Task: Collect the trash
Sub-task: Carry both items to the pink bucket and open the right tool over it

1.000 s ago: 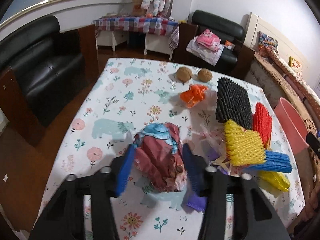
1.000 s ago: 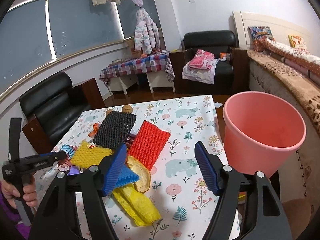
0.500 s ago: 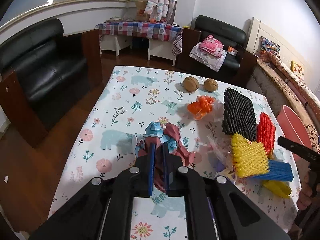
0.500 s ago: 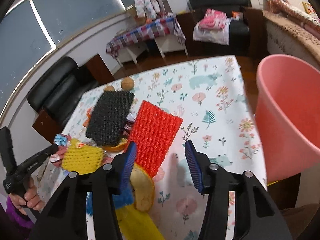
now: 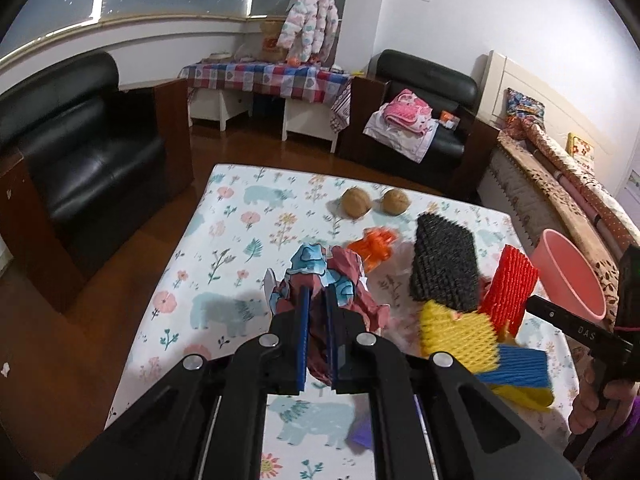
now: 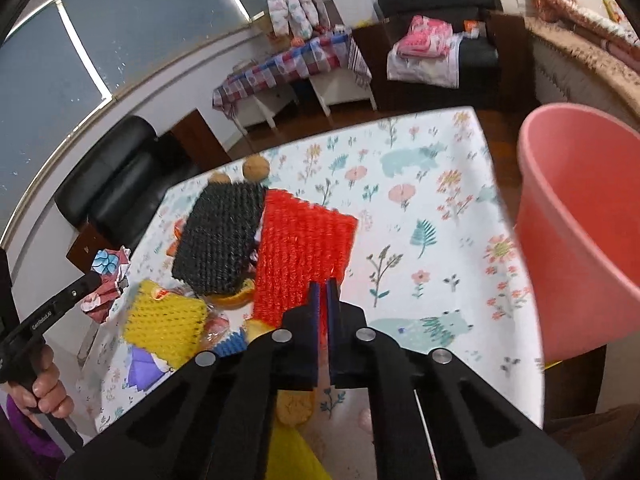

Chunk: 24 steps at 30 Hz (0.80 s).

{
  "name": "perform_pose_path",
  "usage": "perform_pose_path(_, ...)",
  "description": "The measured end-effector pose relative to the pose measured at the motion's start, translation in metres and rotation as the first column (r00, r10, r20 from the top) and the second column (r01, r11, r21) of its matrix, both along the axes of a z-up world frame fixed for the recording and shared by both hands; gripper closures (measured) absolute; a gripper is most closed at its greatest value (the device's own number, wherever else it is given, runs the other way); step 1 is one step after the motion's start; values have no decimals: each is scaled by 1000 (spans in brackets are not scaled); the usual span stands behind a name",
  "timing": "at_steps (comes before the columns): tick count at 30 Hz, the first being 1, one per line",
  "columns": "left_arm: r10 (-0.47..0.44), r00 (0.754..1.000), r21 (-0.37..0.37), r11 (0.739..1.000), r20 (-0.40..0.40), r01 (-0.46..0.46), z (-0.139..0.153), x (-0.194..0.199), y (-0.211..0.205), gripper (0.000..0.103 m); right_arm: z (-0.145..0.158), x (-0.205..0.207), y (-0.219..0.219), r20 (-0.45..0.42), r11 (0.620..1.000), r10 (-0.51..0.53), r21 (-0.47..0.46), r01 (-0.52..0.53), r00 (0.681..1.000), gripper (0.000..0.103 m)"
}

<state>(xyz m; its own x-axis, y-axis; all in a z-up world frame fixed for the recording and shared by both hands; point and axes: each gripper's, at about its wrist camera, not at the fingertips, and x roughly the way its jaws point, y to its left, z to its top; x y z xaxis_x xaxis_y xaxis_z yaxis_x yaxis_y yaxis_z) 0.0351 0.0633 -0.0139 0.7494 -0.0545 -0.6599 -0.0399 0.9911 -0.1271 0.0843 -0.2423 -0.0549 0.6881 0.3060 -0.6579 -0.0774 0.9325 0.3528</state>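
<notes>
Floral table [image 5: 224, 240] beside bucket [image 6: 580, 216]: left gripper [image 5: 317, 300] pinches wrapper [image 5: 352, 276], right gripper [image 6: 323, 294] has just clamped red net [image 6: 300, 248]. Next, I judge: carry both to the bucket.

- Right gripper handle bar [image 5: 580, 330], left wrist view: pale letters "DAS" are readable; any further characters cannot be made out.
- Left gripper handle bar [image 6: 52, 312], right wrist view: small pale lettering, beginning roughly "Gen…"; the rest is too small to read.
- Bag by the window [image 5: 271, 42]: red print, illegible.
</notes>
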Motion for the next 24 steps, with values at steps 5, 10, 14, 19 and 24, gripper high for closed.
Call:
perform_pose_path(5,-39,998,2,999,43,39,17,-3,-18,96,21,-16,-17,76,999,-35,-4,35,997,102)
perform_pose_path(10,-85,993,18,996,82,84,35,-4,-40,96,26,-24,-34,92,998,-67,13,66,994,102)
perform_pose_path(14,-113,989,26,993,97,111,45,-3,-54,96,21,-28,-47,82,996,-90,30,87,993,102)
perform_pose_path(19,-153,983,32,988,106,150,52,2,-74,96,23,-32,-60,80,994,-107,34,105,991,102)
perform_pose_path(24,-183,978,18,983,100,182,54,9,-88,96,12,-30,-56,32,994,-107,-11,107,994,98)
